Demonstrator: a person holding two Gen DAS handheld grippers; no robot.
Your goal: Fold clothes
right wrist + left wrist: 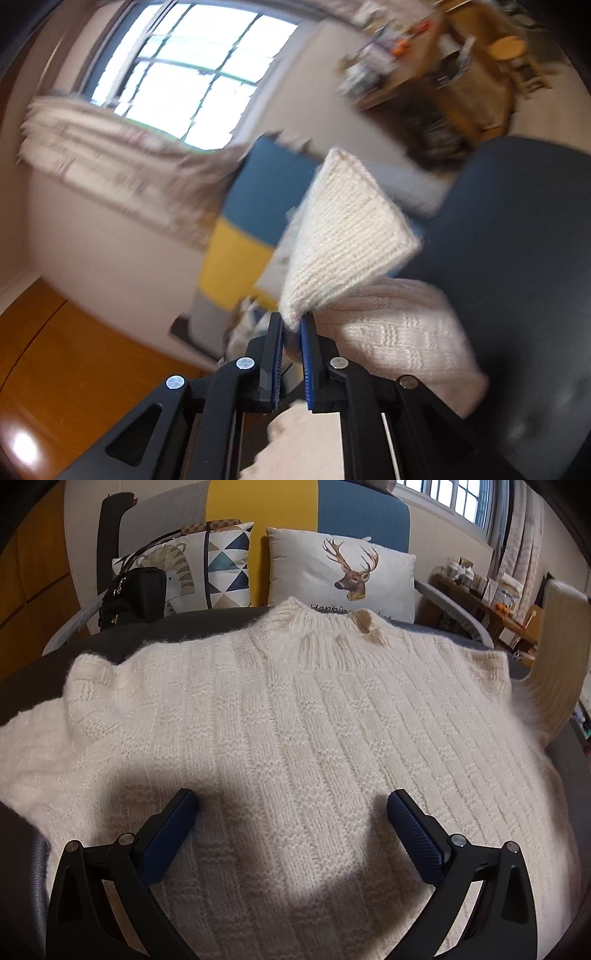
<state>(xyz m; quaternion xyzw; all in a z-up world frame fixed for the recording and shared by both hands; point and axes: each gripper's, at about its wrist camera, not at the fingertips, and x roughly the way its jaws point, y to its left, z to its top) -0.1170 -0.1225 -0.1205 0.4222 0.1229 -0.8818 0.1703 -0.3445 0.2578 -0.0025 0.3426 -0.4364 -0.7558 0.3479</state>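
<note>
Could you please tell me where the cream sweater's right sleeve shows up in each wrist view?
Left wrist: the sleeve rises at the right edge, off the sweater.
Right wrist: centre, its cuff pinched in the right gripper.
Shared landmark: blue-and-yellow headboard.

the sweater [295,720] runs off the left wrist view at 6 and 9 o'clock, its hem unseen. lettering on the deer pillow [343,572] is half hidden behind the collar. in the right wrist view the window [192,74], curtain [122,162] and desk [424,59] at 1 o'clock are smeared by blur.
</note>
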